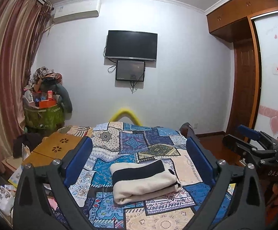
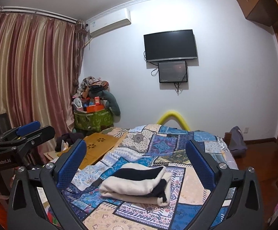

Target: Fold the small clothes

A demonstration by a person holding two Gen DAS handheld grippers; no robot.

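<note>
- A pale wall (image 1: pixel 186 67) is facing both cameras, carrying a dark television (image 1: pixel 131 45) with a smaller screen (image 1: pixel 130 71) hanging just below it.
- An air conditioner (image 1: pixel 76 11) is sitting high on the wall, near the ceiling.
- Striped red and gold curtains (image 2: pixel 29 72) are hanging closed on the left.
- A green basket (image 2: pixel 93 119), heaped with clutter, is standing in the corner beside the curtains.
- A patchwork bedspread (image 1: pixel 139 140) is covering the bed.
- Brown wooden cabinets (image 1: pixel 232 13) are running along the right, above a reddish wooden floor (image 2: pixel 257 153).
</note>
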